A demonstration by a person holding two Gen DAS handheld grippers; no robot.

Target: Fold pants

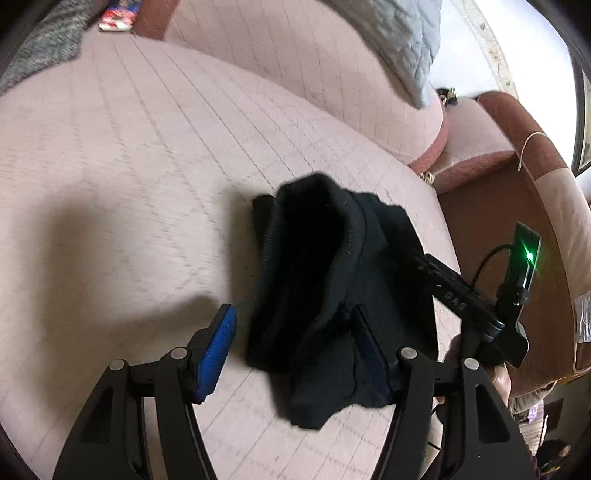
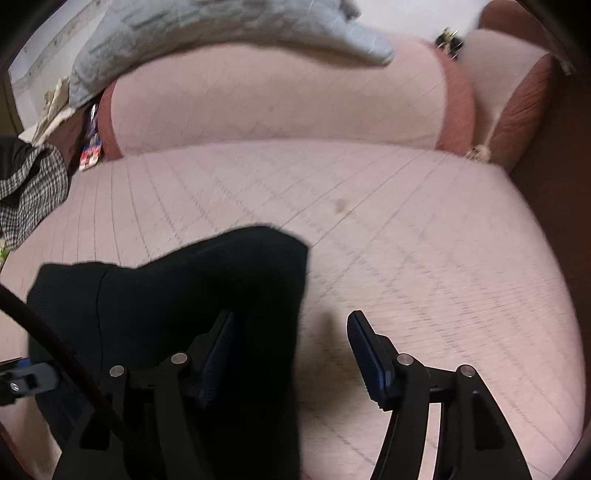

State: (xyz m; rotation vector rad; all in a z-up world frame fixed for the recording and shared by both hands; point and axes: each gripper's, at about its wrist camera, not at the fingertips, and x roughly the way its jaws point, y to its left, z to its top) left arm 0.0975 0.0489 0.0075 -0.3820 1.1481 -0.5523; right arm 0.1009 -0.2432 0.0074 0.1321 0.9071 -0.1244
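Observation:
The black pants [image 1: 325, 295] lie bunched in a folded heap on the pink quilted sofa seat [image 1: 147, 166]. My left gripper [image 1: 291, 343] is open, its jaws spread wide; the heap lies between them and over the right finger. In the right wrist view the pants [image 2: 184, 295] fill the lower left. My right gripper [image 2: 291, 354] is open, its left finger over the cloth, its right finger [image 2: 365, 362] over bare seat. The right gripper's body [image 1: 461, 299] shows at the pants' right edge.
The sofa back cushion [image 2: 277, 99] stands behind the seat, with a grey quilted blanket [image 2: 221, 29] draped over it. A checked garment [image 2: 29, 192] lies at the seat's left end. The brown armrest [image 1: 535, 184] rises on the right. A cable [image 2: 55, 339] crosses the lower left.

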